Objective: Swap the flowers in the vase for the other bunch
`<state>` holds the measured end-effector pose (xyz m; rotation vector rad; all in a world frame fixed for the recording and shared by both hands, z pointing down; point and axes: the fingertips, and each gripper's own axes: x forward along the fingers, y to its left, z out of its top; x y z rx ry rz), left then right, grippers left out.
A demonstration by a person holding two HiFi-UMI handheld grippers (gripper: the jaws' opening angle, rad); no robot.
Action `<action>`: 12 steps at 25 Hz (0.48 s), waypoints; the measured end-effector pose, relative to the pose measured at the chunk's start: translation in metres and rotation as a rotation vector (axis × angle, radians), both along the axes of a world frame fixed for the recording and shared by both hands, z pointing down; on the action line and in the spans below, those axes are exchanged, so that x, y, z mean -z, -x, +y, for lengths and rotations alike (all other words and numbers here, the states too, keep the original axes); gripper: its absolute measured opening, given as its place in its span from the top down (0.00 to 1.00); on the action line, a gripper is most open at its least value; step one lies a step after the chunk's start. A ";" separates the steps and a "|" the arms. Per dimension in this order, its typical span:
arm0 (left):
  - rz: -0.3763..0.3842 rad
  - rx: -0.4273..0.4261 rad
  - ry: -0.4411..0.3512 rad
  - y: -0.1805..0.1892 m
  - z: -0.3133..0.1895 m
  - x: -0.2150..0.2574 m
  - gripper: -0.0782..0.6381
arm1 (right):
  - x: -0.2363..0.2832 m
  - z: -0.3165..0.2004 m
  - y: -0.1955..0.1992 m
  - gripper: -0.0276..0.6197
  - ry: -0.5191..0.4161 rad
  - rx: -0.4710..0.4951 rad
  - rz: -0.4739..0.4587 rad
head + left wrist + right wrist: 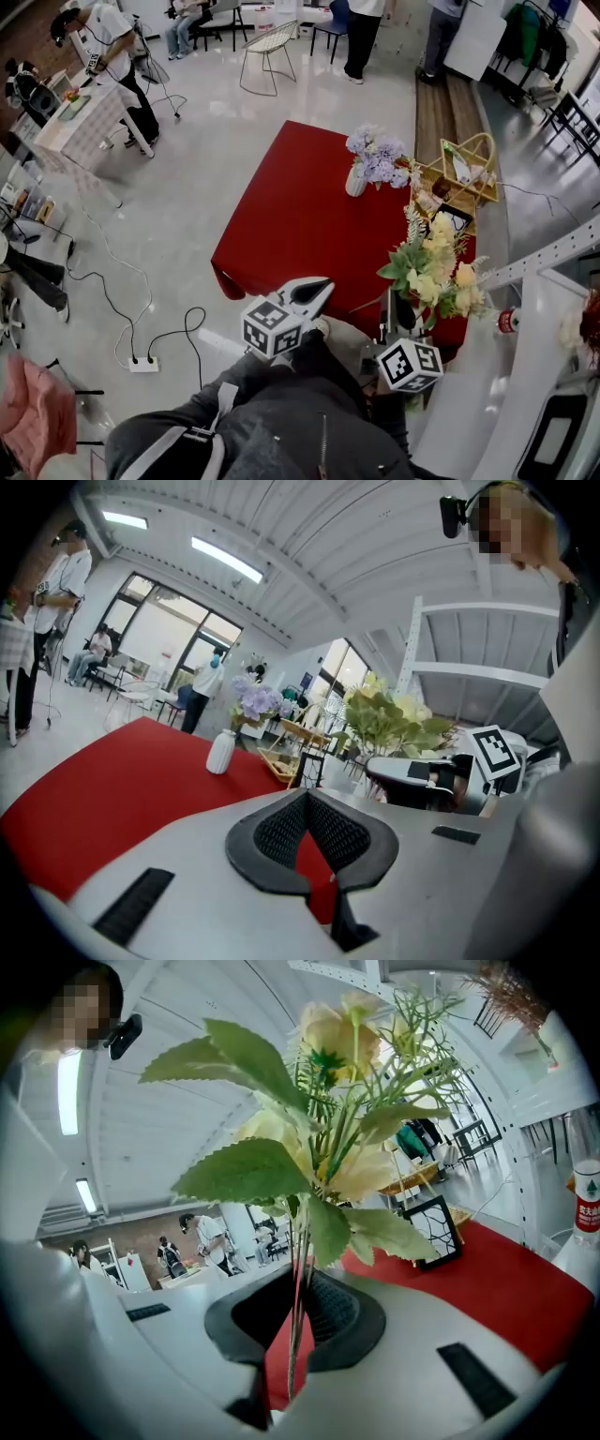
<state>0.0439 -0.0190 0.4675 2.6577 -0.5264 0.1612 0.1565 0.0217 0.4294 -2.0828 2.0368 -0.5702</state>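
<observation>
my left gripper [322,286], jaws together and empty, is low centre at the red table [281,225] edge. the white vase [355,181] holding purple flowers [377,156] stands upper centre. my right gripper [392,317] clamps the yellow bunch [436,272] stems, lower right.

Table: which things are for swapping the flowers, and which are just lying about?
For the job: vase, purple flowers in it, yellow bunch in the right gripper.
Lying about: wire basket, black frame.
</observation>
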 end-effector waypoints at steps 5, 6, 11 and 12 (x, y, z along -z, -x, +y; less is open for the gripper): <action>0.000 0.010 -0.015 -0.016 -0.033 0.001 0.88 | 0.002 -0.028 -0.029 0.91 -0.012 -0.020 0.008; -0.002 0.014 -0.016 -0.019 -0.040 0.000 0.88 | 0.001 -0.034 -0.034 0.91 -0.013 -0.024 0.007; -0.015 0.011 -0.025 -0.041 -0.071 -0.002 0.88 | -0.004 -0.057 -0.056 0.91 -0.006 -0.026 -0.001; -0.015 0.010 -0.030 -0.046 -0.077 -0.001 0.88 | -0.004 -0.061 -0.060 0.91 -0.007 -0.026 -0.003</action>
